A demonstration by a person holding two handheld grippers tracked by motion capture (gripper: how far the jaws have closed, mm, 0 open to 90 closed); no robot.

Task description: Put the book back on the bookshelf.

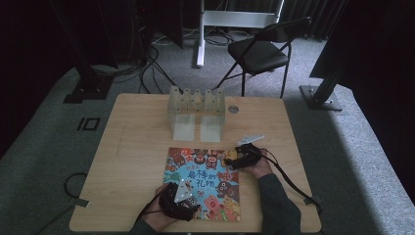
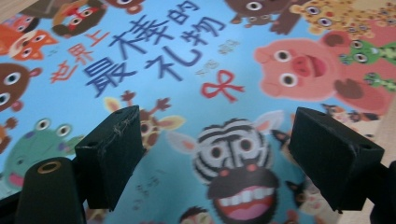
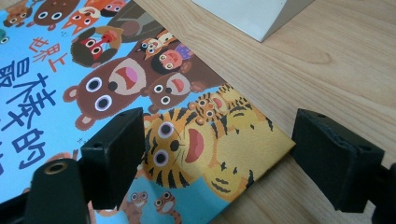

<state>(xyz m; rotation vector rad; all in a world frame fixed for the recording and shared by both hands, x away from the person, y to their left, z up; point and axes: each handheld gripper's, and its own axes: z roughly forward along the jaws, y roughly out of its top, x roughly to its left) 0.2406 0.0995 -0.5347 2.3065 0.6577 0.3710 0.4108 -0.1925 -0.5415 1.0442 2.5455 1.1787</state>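
Over the picture book, left gripper wide apart, right gripper likewise, both empty.

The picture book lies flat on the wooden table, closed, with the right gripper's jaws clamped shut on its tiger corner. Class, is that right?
Not quite. In the right gripper view the right gripper has its jaws wide open over the picture book's tiger corner, gripping nothing. The book does lie closed and flat on the table.

Blue title "世界上最棒的礼物" on the picture book cover

place: recording studio/lab | signs: black curtains, floor cables, rig stands, folding chair
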